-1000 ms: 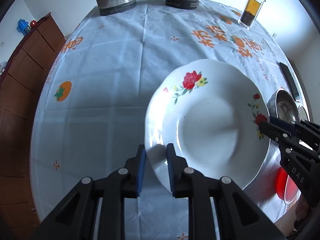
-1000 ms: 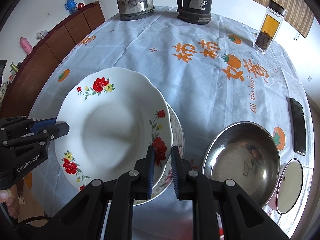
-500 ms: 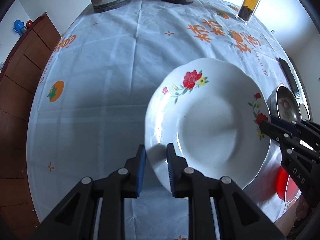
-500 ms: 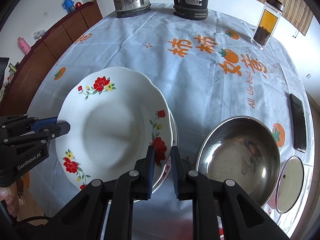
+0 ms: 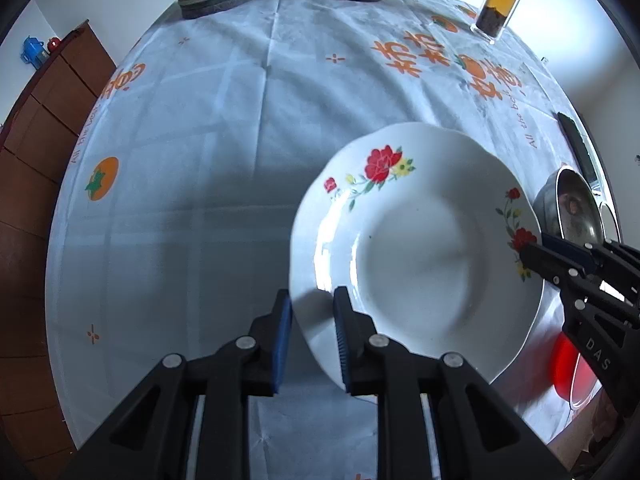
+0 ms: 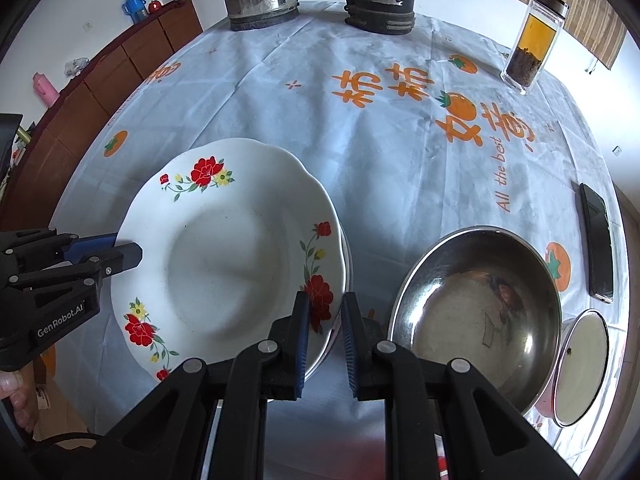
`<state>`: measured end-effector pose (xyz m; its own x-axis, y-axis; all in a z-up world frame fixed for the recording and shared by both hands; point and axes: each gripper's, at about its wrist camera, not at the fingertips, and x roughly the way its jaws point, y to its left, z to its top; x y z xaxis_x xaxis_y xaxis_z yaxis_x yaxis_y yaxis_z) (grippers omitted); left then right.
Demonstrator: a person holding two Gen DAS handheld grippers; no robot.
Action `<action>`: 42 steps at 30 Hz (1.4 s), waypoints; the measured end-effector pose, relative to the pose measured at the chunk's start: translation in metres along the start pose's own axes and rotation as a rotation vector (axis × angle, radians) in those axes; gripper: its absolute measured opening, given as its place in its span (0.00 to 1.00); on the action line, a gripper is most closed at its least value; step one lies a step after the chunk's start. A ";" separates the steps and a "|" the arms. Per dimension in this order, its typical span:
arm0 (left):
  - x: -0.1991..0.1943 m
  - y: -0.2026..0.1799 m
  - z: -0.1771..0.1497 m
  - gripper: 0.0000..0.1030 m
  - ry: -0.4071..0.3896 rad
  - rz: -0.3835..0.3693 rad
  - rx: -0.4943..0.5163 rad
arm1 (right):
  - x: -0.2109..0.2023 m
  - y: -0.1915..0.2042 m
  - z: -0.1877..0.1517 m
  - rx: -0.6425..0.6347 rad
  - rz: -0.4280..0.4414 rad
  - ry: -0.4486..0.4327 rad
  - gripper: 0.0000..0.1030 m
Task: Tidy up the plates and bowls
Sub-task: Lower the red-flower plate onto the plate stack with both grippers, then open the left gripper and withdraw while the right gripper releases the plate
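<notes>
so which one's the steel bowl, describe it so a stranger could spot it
Start at the round table with the persimmon-print cloth. On the near right part, beside the flowered plate, sits the steel bowl. It is the only shiny bare-metal dish, deep and with no pattern, unlike the white plate with red flowers.

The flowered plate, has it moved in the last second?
Yes. The flowered plate has come down over the plate beneath, hiding most of it.
</notes>
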<state>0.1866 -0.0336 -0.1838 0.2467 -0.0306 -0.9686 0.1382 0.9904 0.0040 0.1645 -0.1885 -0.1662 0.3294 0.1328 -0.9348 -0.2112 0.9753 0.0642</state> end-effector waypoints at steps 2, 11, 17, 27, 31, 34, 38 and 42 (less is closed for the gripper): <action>0.000 -0.001 0.000 0.18 -0.001 0.000 0.006 | 0.002 0.000 -0.001 0.003 -0.001 0.005 0.17; 0.001 -0.001 0.001 0.18 -0.001 0.000 0.005 | 0.003 -0.001 0.001 0.005 -0.004 0.008 0.17; 0.002 -0.002 0.001 0.18 -0.002 0.001 0.007 | 0.004 -0.002 0.001 0.004 -0.004 0.011 0.17; 0.003 -0.002 0.003 0.19 0.002 -0.001 -0.002 | 0.005 -0.003 0.001 0.005 -0.001 0.012 0.17; 0.002 -0.003 0.004 0.29 -0.007 -0.011 0.002 | 0.006 -0.003 0.001 0.008 0.004 0.010 0.17; 0.000 -0.003 0.004 0.33 -0.015 -0.013 0.002 | 0.006 -0.004 0.001 0.007 0.004 0.009 0.17; -0.002 0.000 0.005 0.45 -0.026 -0.002 -0.010 | 0.007 -0.002 0.001 -0.002 -0.004 0.008 0.17; -0.001 0.002 0.004 0.50 -0.023 0.002 -0.019 | 0.007 -0.003 0.002 0.000 -0.005 0.007 0.17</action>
<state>0.1909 -0.0318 -0.1815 0.2692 -0.0317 -0.9626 0.1199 0.9928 0.0008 0.1695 -0.1899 -0.1725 0.3240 0.1262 -0.9376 -0.2094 0.9761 0.0591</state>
